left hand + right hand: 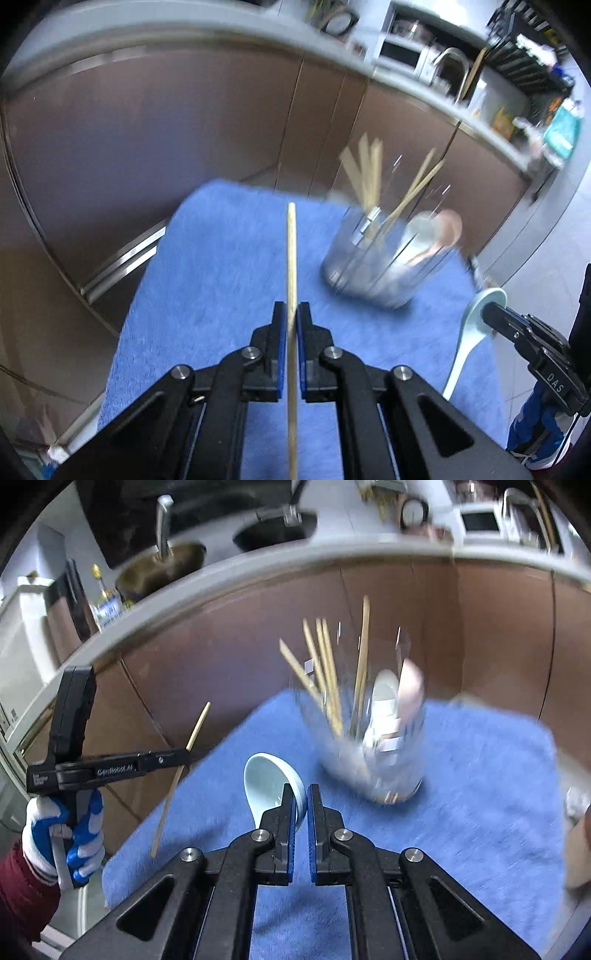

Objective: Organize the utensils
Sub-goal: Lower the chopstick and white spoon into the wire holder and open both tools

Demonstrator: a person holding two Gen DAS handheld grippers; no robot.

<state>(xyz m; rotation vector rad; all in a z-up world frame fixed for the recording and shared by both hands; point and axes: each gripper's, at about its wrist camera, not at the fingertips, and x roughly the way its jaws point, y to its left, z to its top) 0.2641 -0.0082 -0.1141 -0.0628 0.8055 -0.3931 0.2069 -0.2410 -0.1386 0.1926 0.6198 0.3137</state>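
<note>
My left gripper is shut on a thin wooden chopstick, held in the air above the blue towel. The stick points away from me between the pads. The right wrist view shows that gripper side-on at the left, with the chopstick slanting through it. My right gripper is shut on the rim of a pale blue ceramic spoon, which also shows in the left wrist view as the spoon in the right gripper. A clear holder with several chopsticks and spoons stands on the towel beyond both grippers.
Brown cabinet fronts and a grey counter edge run behind the towel. A sink with a tap, a clock and a microwave sit on the counter. A gloved hand holds the left gripper. The towel's right edge lies beside pale clutter.
</note>
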